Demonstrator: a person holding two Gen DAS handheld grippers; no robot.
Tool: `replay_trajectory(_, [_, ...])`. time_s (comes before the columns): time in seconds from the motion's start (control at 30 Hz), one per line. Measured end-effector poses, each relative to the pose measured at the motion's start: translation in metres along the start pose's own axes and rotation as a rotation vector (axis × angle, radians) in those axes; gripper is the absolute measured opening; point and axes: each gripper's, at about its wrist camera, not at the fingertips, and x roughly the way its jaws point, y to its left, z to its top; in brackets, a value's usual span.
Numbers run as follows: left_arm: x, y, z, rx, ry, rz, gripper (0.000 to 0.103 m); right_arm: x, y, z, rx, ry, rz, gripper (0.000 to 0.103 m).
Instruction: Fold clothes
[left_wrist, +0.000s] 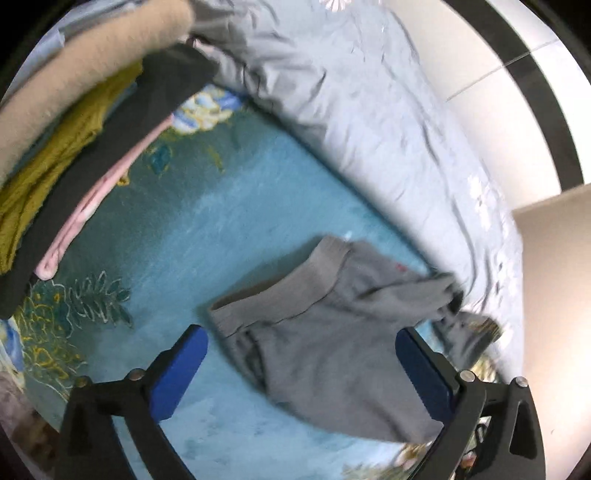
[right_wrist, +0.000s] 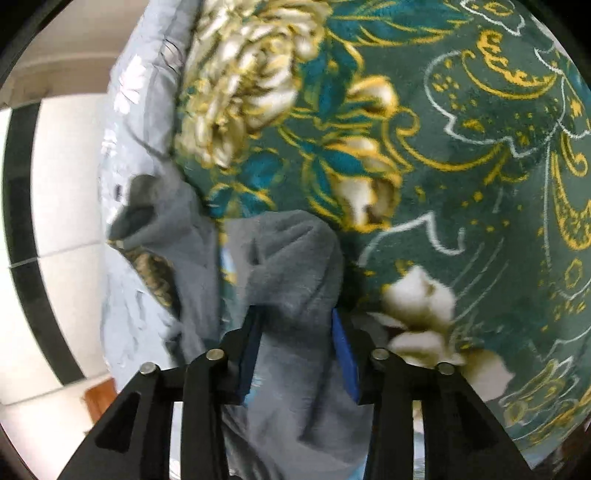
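Garment: grey trousers (left_wrist: 325, 332) lie on the teal blanket (left_wrist: 184, 240) of the bed, waistband far-left, legs trailing right.
Left tool (left_wrist: 301, 354): fingers spread wide, holding nothing, hovering over the waist end.
Right tool (right_wrist: 295, 332): pinched on a bunched fold of grey cloth.
Key relation: long axis runs left-right between the tools; the left one is nearer the waistband.
Stack: folded clothes (left_wrist: 74, 122) far left.

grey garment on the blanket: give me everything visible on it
The grey garment looks like soft knit, with a ribbed band along one edge. It lies rumpled on the teal floral blanket, one end trailing toward the pale grey sheet. The right hand-held gripper pinches a bunched fold of it. The left hand-held gripper is open over it, not gripping.
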Motion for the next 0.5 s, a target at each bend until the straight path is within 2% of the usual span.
replay_trajectory(0.03, [-0.002,-0.005,0.0,0.003,-0.004,-0.016,0.103,-0.001,0.004,-0.001,0.003,-0.007,0.021,0.005])
replay_trajectory(0.17, [-0.013,-0.034,0.005,0.077,-0.016,-0.069,0.103,-0.025,0.025,-0.009,-0.044,-0.052,0.092,0.004])
replay_trajectory(0.33, [-0.037,-0.065,0.004,0.214,-0.119,-0.101,0.103,-0.084,0.033,-0.031,-0.105,-0.138,0.152,0.003])
replay_trajectory(0.4, [-0.046,-0.077,0.002,0.27,-0.151,-0.112,0.103,-0.115,0.031,-0.045,-0.135,-0.186,0.145,0.003])
replay_trajectory(0.5, [-0.062,-0.094,-0.005,0.363,-0.197,-0.107,0.103,-0.162,0.04,-0.066,-0.246,-0.279,0.061,0.003])
